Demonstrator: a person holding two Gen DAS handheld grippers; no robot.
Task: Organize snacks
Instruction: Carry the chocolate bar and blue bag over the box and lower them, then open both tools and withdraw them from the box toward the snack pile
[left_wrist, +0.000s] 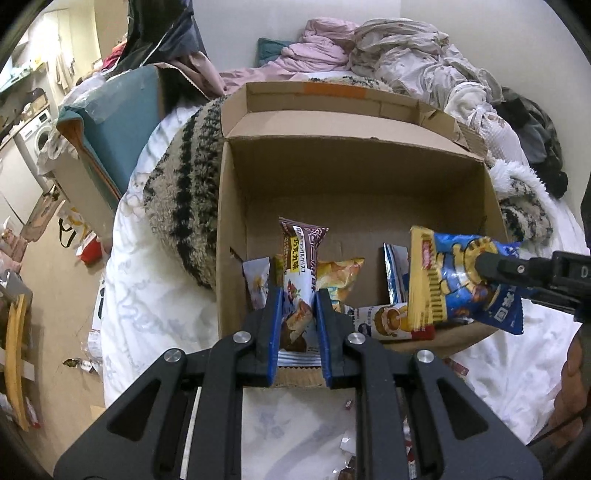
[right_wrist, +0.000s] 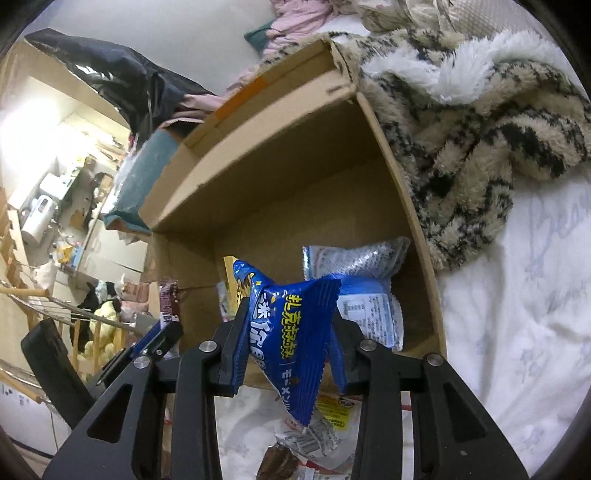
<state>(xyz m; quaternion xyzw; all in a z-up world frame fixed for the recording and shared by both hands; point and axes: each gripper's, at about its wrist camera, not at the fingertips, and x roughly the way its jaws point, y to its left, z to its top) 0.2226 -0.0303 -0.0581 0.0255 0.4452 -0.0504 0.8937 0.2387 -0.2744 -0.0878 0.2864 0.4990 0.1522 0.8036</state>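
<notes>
Two snack packets held over the cardboard box (left_wrist: 354, 177)

My left gripper (left_wrist: 297, 314) is clamped on a brown chocolate packet (left_wrist: 297, 269), upright at the box's near wall. My right gripper (right_wrist: 284, 332) pinches a blue packet (right_wrist: 288, 332) above the box's near right corner. More snacks (left_wrist: 338, 280) lie inside the box, which sits on a white bedsheet (left_wrist: 147, 288) beside a striped fluffy blanket (left_wrist: 184, 177).

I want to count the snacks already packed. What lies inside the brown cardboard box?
Inside the brown cardboard box lie a yellow chip bag, a small white packet and a clear silver-white pouch. The two held packets hide part of the floor.
</notes>
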